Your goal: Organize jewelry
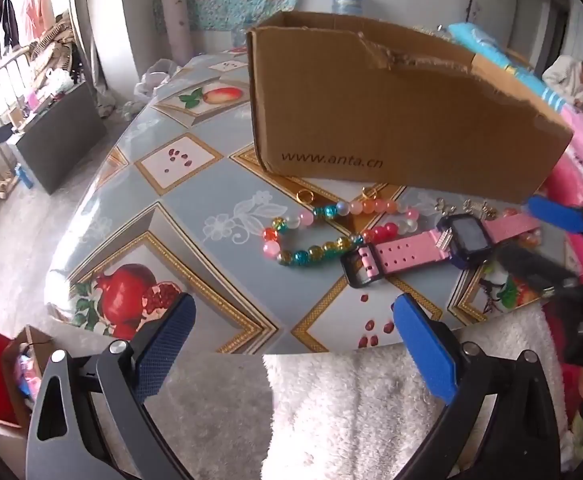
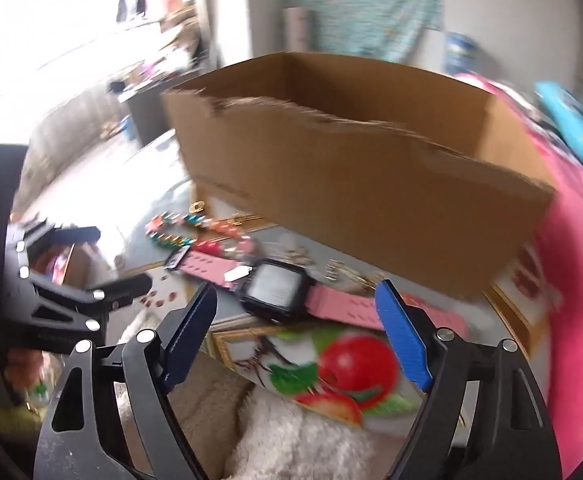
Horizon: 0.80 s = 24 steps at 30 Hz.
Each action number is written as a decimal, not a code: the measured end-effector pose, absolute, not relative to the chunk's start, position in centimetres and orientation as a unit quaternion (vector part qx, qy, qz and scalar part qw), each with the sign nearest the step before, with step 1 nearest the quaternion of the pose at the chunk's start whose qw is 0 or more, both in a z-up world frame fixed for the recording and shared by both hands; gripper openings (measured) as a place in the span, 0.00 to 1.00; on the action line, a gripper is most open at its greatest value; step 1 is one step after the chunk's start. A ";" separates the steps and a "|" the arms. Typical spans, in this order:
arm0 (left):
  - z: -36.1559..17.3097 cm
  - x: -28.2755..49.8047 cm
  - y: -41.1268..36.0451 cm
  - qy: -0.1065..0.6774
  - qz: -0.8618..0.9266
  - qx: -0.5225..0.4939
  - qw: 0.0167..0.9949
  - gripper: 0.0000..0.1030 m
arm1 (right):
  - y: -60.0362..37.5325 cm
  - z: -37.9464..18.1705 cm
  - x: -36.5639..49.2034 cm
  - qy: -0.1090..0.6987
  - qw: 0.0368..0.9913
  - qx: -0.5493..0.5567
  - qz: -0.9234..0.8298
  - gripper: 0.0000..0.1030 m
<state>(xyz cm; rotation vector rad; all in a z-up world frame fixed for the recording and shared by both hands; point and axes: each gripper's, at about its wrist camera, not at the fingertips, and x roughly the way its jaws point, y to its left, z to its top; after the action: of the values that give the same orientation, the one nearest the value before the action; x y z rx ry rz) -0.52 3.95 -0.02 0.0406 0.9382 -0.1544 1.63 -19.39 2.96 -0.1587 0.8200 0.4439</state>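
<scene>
Right hand-held gripper open, empty, above pink watch.

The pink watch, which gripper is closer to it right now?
Right. The right gripper hangs open just short of the pink watch, about level with its face. The left gripper sits open farther back, near the table edge.

Fruit-patterned tablecloth, white fluffy towel (at the near edge), pink bedding alongside.
</scene>
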 end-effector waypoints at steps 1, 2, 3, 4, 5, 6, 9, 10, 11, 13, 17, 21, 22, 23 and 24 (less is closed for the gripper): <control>0.0 -0.5 4.3 0.447 -0.084 0.011 0.891 0.94 | -18.9 2.4 2.3 0.400 0.885 -0.090 0.219 0.66; 0.1 -0.3 4.6 0.443 -0.089 0.005 0.892 0.94 | -18.6 2.3 2.6 0.401 0.883 -0.091 0.226 0.65; 0.2 -0.3 4.7 0.440 -0.090 0.002 0.893 0.94 | -18.5 2.2 3.0 0.402 0.882 -0.092 0.229 0.63; 0.1 -0.2 4.9 0.439 -0.091 0.000 0.894 0.94 | -18.3 2.0 3.4 0.404 0.880 -0.095 0.233 0.63; 0.1 0.0 5.1 0.437 -0.090 -0.003 0.895 0.94 | -18.0 1.9 3.4 0.400 0.880 -0.098 0.238 0.63; 0.1 0.0 5.2 0.436 -0.092 -0.006 0.895 0.94 | -17.8 1.8 3.6 0.402 0.877 -0.106 0.239 0.60; 0.2 0.0 5.2 0.430 -0.099 -0.011 0.897 0.94 | -16.6 0.9 4.2 0.402 0.874 -0.130 0.241 0.60; 0.2 -0.1 5.1 0.429 -0.102 -0.012 0.898 0.94 | -16.5 0.7 4.3 0.402 0.871 -0.143 0.244 0.60; 0.2 -0.1 5.1 0.428 -0.105 -0.013 0.897 0.94 | -16.4 0.5 4.3 0.402 0.868 -0.155 0.247 0.60; 0.0 -0.1 4.9 0.427 -0.119 -0.017 0.896 0.95 | -15.7 0.2 4.4 0.394 0.865 -0.183 0.253 0.60; 0.0 -0.4 4.9 0.419 -0.135 -0.024 0.897 0.94 | -15.5 -0.4 4.4 0.406 0.840 -0.224 0.280 0.60; 0.3 -0.9 4.6 0.401 -0.149 -0.023 0.904 0.94 | -15.9 -1.2 4.8 0.424 0.823 -0.222 0.306 0.51; 0.4 -1.1 4.6 0.398 -0.151 -0.022 0.904 0.94 | -16.1 -1.3 5.2 0.431 0.819 -0.217 0.311 0.50; 0.4 -1.3 4.4 0.394 -0.155 -0.018 0.906 0.94 | -16.4 -1.4 5.5 0.441 0.813 -0.207 0.318 0.50; 0.5 -1.5 4.2 0.391 -0.156 -0.015 0.907 0.94 | -16.6 -1.5 6.3 0.452 0.807 -0.203 0.320 0.50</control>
<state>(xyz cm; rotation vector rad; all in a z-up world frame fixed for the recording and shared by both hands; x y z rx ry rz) -1.51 4.23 0.51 -0.0300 0.8075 -0.3221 6.34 -16.63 -1.50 -0.4346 0.9677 0.6855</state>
